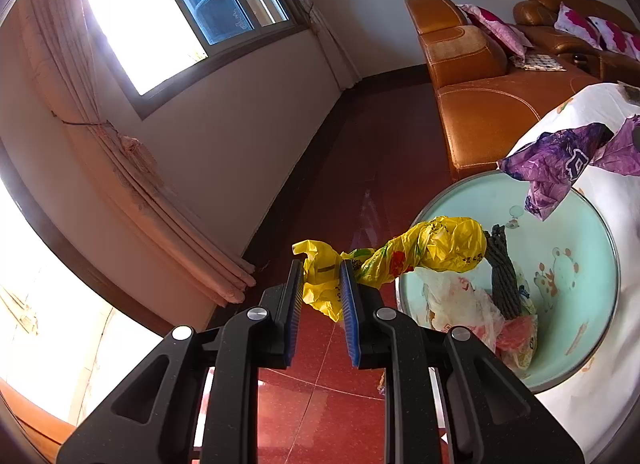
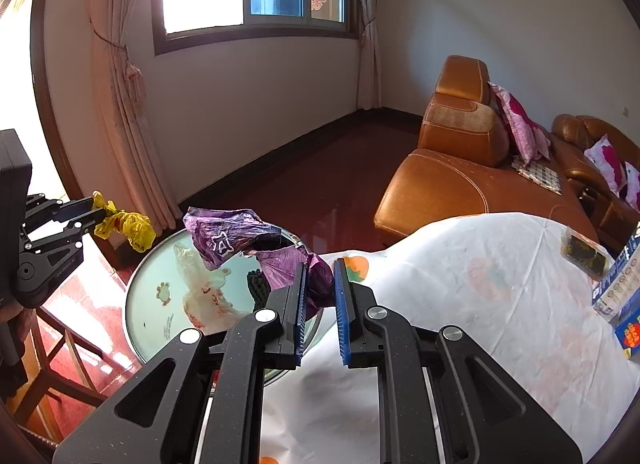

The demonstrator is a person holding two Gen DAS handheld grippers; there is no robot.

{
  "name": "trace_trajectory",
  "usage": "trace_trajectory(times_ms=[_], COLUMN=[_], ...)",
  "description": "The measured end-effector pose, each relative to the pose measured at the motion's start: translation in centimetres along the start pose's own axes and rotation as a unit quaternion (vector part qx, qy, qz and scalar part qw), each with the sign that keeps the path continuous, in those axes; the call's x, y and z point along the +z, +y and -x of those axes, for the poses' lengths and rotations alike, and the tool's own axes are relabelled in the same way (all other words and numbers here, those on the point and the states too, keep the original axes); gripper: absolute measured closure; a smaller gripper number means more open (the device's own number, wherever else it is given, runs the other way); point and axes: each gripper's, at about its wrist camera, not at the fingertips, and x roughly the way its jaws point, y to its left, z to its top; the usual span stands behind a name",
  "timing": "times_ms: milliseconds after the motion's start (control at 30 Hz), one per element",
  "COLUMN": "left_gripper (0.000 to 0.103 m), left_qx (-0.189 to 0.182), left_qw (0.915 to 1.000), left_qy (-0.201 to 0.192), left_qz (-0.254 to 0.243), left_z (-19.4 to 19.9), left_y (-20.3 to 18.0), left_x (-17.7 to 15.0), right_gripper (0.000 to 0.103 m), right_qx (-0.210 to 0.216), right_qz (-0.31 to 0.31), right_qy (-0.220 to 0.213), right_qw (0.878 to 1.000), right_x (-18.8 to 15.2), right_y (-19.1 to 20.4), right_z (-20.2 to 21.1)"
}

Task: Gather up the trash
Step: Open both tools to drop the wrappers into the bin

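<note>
Fingers (image 1: 347,296) of my left gripper (image 1: 322,288) pinch the yellow plastic bag (image 1: 436,246); my right gripper (image 2: 320,296) clamps the purple plastic bag (image 2: 232,238). I've got both hanging over the mint basin (image 1: 580,232) beside the bench (image 2: 480,284).

You've got crinkly thin plastic on the yellow bag (image 1: 436,248) and purple bag (image 2: 228,236); glossy basin (image 1: 568,232); shiny leather sofa (image 2: 440,183); polished red floor (image 1: 360,167).

Both claws tilt downward, the left claw (image 1: 321,270) and the right claw (image 2: 320,270) each with jaws nearly closed.
</note>
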Motion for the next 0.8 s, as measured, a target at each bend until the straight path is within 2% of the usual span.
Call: trace_trajectory(times_ms=[500,800], left_gripper=[0.084,0.082], left_qx=[-0.004,-0.02], left_qw=[1.0,0.9997], left_qy=[0.0,-0.008], left_qz=[0.003,0.006], left_z=[0.0,0.5], left_y=[-0.1,-0.9], left_x=[0.0,0.3], right_gripper=[0.089,0.086], right_qx=[-0.001,0.004], right_qz=[0.007,0.012], right_qy=[0.004,0.009], right_qw=[1.0,1.0], right_x=[0.0,0.0], right_y=[0.4,1.1], right_z=[-0.3,-1.0])
